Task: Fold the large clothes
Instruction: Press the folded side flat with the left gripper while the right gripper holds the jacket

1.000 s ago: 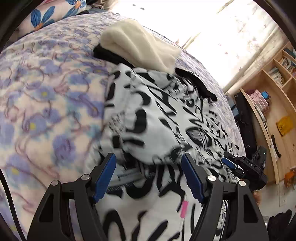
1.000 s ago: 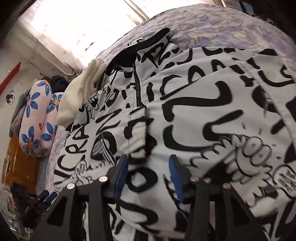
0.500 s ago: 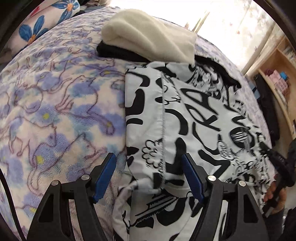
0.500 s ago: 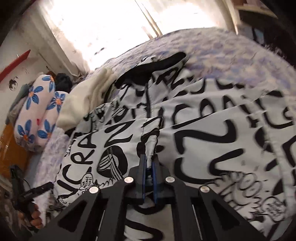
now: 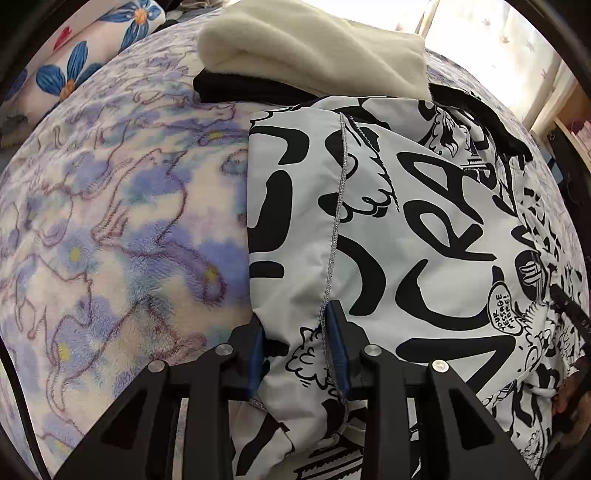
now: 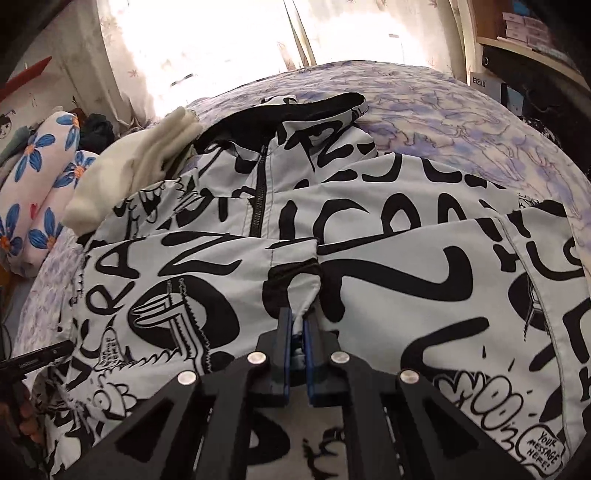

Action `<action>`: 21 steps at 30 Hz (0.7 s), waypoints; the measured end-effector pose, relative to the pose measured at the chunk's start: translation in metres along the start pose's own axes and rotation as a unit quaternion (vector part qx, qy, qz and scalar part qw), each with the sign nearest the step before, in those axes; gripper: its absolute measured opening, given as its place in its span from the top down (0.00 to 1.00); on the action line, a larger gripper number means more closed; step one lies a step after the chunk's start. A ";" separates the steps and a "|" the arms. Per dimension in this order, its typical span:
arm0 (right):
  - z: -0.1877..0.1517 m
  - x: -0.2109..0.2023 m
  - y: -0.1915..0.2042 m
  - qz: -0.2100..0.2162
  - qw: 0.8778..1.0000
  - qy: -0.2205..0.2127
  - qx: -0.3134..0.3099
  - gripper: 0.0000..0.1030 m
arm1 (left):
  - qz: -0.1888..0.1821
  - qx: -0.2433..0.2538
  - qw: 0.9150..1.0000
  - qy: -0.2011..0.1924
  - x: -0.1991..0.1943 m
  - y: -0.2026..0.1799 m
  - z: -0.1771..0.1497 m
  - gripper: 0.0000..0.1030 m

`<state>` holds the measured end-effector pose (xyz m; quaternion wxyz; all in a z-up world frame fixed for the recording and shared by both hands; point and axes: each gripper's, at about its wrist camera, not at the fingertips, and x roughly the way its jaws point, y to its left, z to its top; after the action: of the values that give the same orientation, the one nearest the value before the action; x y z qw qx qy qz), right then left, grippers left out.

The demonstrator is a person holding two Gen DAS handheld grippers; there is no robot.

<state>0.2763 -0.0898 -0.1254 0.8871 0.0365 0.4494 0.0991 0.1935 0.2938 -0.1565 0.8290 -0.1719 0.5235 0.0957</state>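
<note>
A white jacket with black graffiti print [image 5: 424, 229] lies spread on the bed and also fills the right wrist view [image 6: 369, 258]. My left gripper [image 5: 295, 332] is shut on a folded edge of the jacket near its silver seam. My right gripper [image 6: 297, 332] is shut on a bunched fold near the jacket's middle, below the zipper [image 6: 260, 199]. The left gripper shows at the left edge of the right wrist view [image 6: 33, 360].
A purple floral blanket [image 5: 110, 221] covers the bed. A folded cream fleece [image 5: 310, 48] on a black garment lies at the jacket's far end. Flowered pillows [image 6: 40, 177] lie at the left. A wooden shelf [image 6: 532, 33] stands at the right, curtains [image 6: 221, 44] behind.
My left gripper closed from wide open onto the jacket's edge. My right gripper closed on the fold earlier and still holds it. The jacket now lies flatter.
</note>
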 end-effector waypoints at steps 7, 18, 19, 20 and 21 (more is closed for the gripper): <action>0.004 -0.032 0.009 -0.025 1.000 -0.006 -0.006 0.83 | 0.041 0.041 0.997 -0.042 -0.035 -0.020 -0.003 0.50; -0.010 -0.022 0.104 0.098 0.993 0.009 -0.068 0.70 | -0.021 0.110 0.989 -0.091 -0.041 -0.111 -0.020 0.25; -0.014 -0.009 0.104 0.096 0.993 0.034 -0.061 0.70 | -0.025 0.106 0.991 -0.072 -0.031 -0.111 -0.021 0.28; -0.019 0.001 0.100 0.085 0.993 0.054 -0.054 0.70 | -0.024 0.100 0.994 -0.046 -0.016 -0.108 -0.023 0.30; -0.022 0.006 0.096 0.076 0.994 0.063 -0.050 0.71 | -0.016 0.094 0.995 -0.024 -0.002 -0.103 -0.025 0.34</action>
<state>0.2479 0.0049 -0.1284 0.8474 0.0203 0.4951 0.1906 0.2067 0.1888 -0.1456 0.8552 -0.0991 0.5074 0.0372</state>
